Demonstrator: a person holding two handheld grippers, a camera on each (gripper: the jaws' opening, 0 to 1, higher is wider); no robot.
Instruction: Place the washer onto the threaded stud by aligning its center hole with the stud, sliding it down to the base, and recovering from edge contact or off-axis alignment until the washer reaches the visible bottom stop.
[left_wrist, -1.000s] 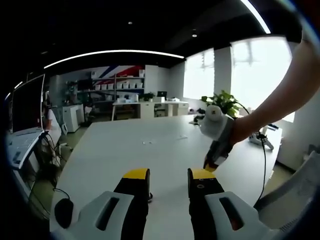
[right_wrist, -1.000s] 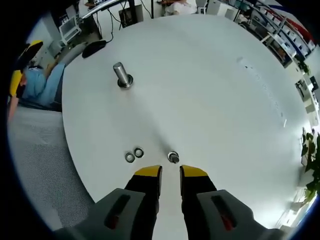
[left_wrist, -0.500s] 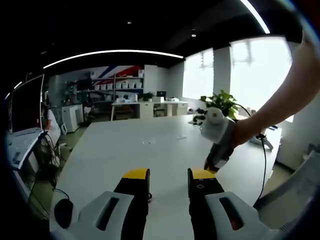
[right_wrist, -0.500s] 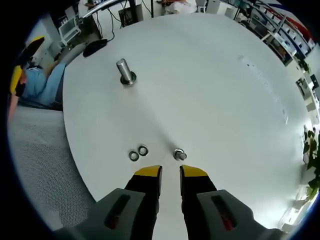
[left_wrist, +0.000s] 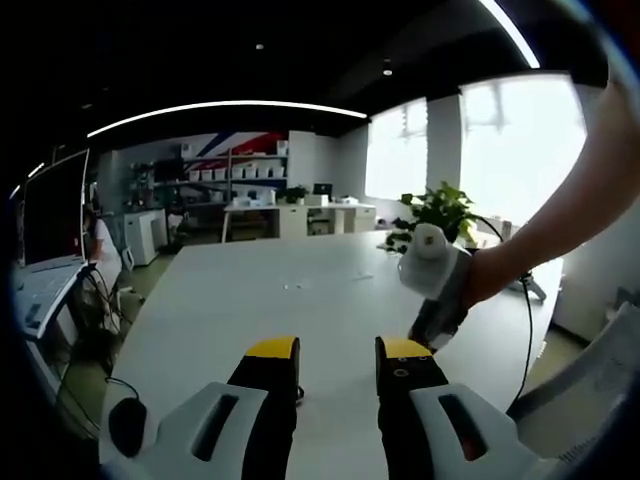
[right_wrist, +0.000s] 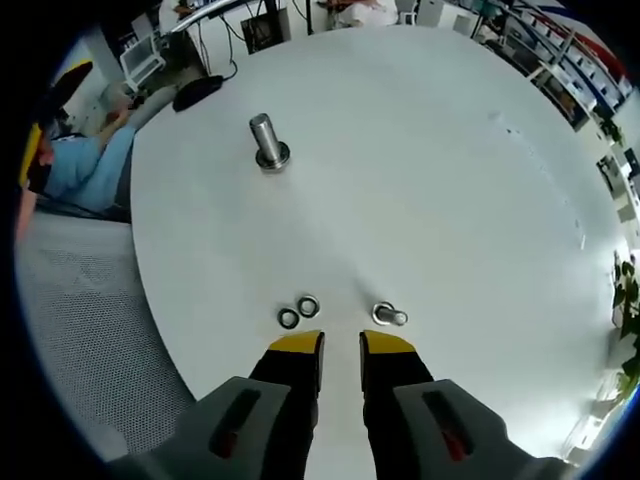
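While the right gripper (right_wrist: 340, 343), jaws parted and empty, hovers above three washers (right_wrist: 298, 312) near the desk (right_wrist: 420, 180) edge, approach step; next: descend, pinch one. Stud (right_wrist: 267, 140) well apart. Left gripper (left_wrist: 335, 350) parted, empty.

Upright stud (right_wrist: 268, 141); washers (right_wrist: 298, 312) flat, apart.

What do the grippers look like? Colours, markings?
Both match: left gripper and right gripper each have two black fingers with yellow tips, set in light grey housings with slots, red inside on the right one. The person's forearm is bare.
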